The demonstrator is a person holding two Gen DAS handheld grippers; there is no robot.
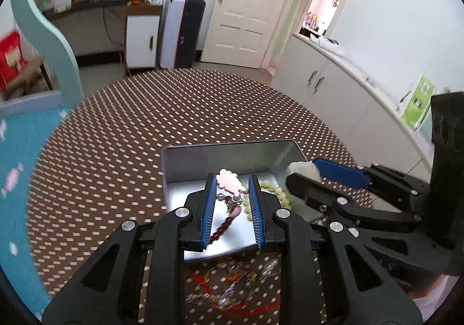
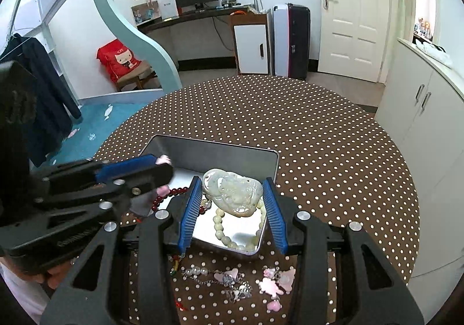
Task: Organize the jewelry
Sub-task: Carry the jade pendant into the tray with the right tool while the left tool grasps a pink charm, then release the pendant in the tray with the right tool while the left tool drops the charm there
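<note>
Left gripper (image 1: 233, 180): its blue ribbed fingers are pinched on a flat pink scalloped charm (image 1: 229, 182), held over the tin; seen from the right wrist camera (image 2: 162, 169) the charm's pink edges poke out above and below the fingertips.

Dark red bead bracelet (image 1: 221, 229): hangs down from the pink charm by a small metal clasp, trailing toward the tin floor between the left fingers.

Rectangular silver metal tin (image 2: 185, 148): lidless, standing on the round table with the brown white-dotted cloth (image 2: 333, 151), near its front edge.

Right gripper (image 2: 233, 190): clamped on a pale green carved jade pendant (image 2: 232, 191), which stands between the blue pads above the tin's right half.

Pale green jade bead necklace (image 2: 229, 233): hangs from the pendant and loops onto the tin floor; whether all of it rests there is hard to tell behind the fingers.

Loose jewelry on the cloth (image 2: 232, 278): clear beads, a silver chain and pink charms lie in front of the tin, beside a red cord (image 1: 261, 307); it is blurred in the left wrist view.
</note>
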